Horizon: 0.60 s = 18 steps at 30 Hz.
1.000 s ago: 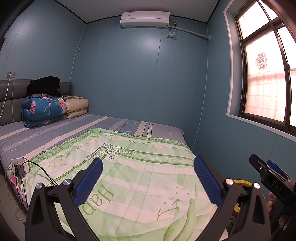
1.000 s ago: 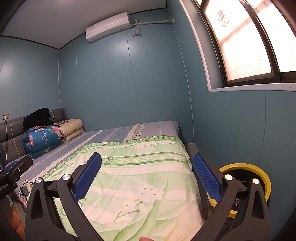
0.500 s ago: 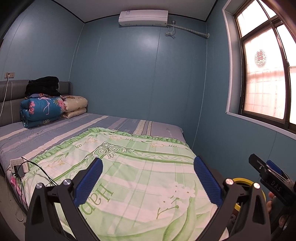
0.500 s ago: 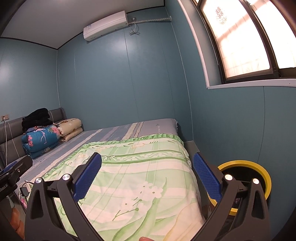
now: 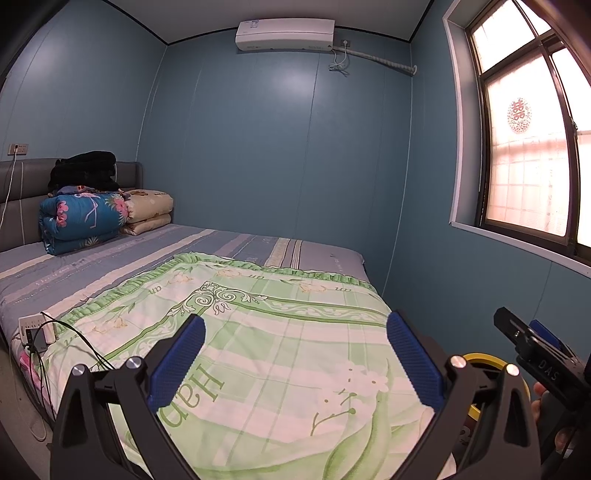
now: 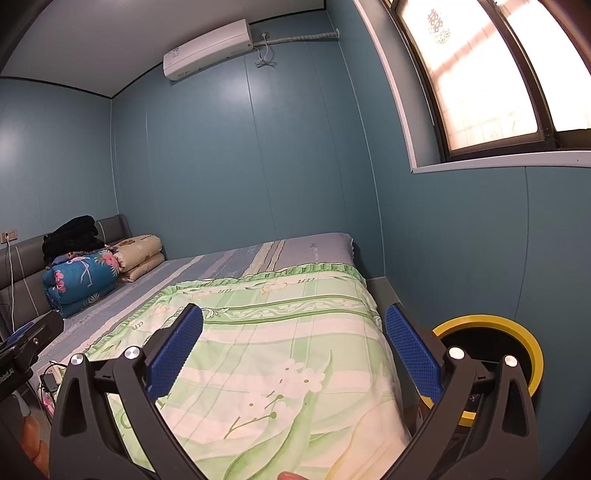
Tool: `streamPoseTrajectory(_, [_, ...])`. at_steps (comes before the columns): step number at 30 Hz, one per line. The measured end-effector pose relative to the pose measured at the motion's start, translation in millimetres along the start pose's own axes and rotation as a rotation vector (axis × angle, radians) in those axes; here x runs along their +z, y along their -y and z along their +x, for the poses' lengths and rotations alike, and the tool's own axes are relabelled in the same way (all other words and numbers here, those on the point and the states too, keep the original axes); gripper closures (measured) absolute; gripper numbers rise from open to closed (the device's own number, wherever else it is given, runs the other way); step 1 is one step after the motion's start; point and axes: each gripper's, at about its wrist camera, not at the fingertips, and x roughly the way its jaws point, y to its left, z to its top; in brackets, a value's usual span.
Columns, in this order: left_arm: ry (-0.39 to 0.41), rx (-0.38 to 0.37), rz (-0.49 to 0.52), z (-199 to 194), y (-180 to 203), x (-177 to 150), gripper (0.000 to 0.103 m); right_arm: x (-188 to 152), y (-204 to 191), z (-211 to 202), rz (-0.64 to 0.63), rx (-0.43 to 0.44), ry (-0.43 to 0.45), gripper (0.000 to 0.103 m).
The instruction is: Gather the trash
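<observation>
Left gripper [image 5: 295, 354]: jaws spread wide, blue ribbed pads far apart, nothing between them; held above the near end of the bed, looking along it toward the far wall.
Right gripper [image 6: 293, 350]: jaws equally wide, empty; held over the bed's right edge, tilted so the room leans in its view.
Cross-sighting: right gripper's black body shows at the right edge of the left wrist view, the left one's at the left edge of the right wrist view. Part of a hand [image 5: 543, 400] visible under the right gripper.
Trash bin [image 6: 491, 332]: round, yellow rim, black interior; stands on the floor between the bed's right side and the blue wall, below the window [image 6: 476, 70]. Partly hidden behind the right finger [image 6: 412, 354] in that view. In the left wrist view only an arc of the rim [image 5: 480, 358] shows.
Trash: no loose piece can be made out on the bed or floor in either view; bin contents too dark to tell.
Green floral quilt [image 5: 266, 314]: spread flat over the near half of the bed, frilled edge toward the headboard.
Striped sheet [image 5: 110, 258]: covers the rest of the mattress.
Folded bedding [image 5: 83, 221]: blue floral roll with a beige one [image 5: 149, 212] just beside it, black clothing [image 5: 83, 171] on top, all against the grey headboard [image 5: 22, 199].
Power strip [image 5: 35, 328]: white, at the bed's left edge, black cables running from it.
Air conditioner [image 5: 285, 34]: white, high on the far wall.
</observation>
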Motion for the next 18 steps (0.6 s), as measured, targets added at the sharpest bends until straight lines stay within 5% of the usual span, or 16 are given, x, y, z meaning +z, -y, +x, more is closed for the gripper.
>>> streamPoseTrajectory(18, [-0.007, -0.015, 0.008, 4.6, -2.3, -2.6, 0.008, -3.8, 4.2, 7.1, 0.022, -0.005, -0.022, 0.008])
